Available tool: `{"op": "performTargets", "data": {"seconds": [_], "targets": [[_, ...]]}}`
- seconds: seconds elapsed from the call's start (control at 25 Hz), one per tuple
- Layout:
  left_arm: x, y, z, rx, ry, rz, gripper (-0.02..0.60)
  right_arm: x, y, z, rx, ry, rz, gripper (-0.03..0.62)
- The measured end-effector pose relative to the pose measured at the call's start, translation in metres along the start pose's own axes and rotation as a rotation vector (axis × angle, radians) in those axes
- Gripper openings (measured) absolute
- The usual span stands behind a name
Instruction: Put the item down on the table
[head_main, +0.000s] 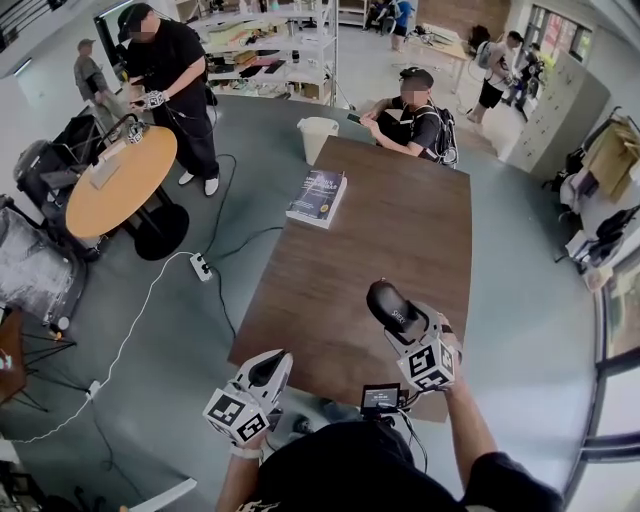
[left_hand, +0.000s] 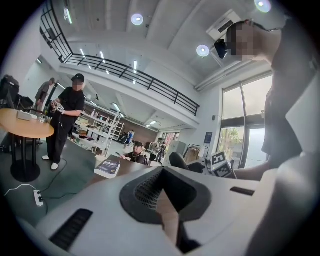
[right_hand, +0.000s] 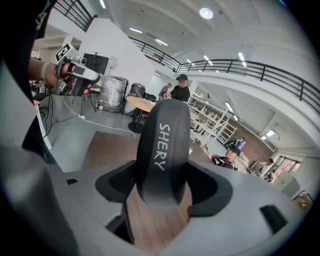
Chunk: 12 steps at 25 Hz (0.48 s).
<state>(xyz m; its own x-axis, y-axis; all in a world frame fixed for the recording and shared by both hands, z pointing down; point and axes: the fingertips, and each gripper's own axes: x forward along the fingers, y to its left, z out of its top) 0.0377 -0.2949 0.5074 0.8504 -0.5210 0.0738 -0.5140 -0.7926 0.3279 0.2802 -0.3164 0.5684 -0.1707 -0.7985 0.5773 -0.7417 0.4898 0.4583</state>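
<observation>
Between right tongs (right_hand: 162, 192), black slipper (right_hand: 163, 145) clamped

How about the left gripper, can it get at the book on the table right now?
Probably yes. The left gripper holds nothing and hovers by the near edge of the table. Only bare wood lies between it and the book at the far left edge. The person may need to lean forward.

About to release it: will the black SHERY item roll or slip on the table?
The black item looks rigid, undented in the right gripper. Its rounded, smooth shell may rock or slide a little on the table. Laid on its long side, it would probably settle.
</observation>
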Motion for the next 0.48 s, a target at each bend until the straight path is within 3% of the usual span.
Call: {"op": "performTargets", "data": {"seconds": [0.48], "targets": [[-0.018,0.023,-0.002,-0.014,0.006,0.103,0.005,0.068,0.024,-0.019,-0.131,0.085,0.106,0.304]]}}
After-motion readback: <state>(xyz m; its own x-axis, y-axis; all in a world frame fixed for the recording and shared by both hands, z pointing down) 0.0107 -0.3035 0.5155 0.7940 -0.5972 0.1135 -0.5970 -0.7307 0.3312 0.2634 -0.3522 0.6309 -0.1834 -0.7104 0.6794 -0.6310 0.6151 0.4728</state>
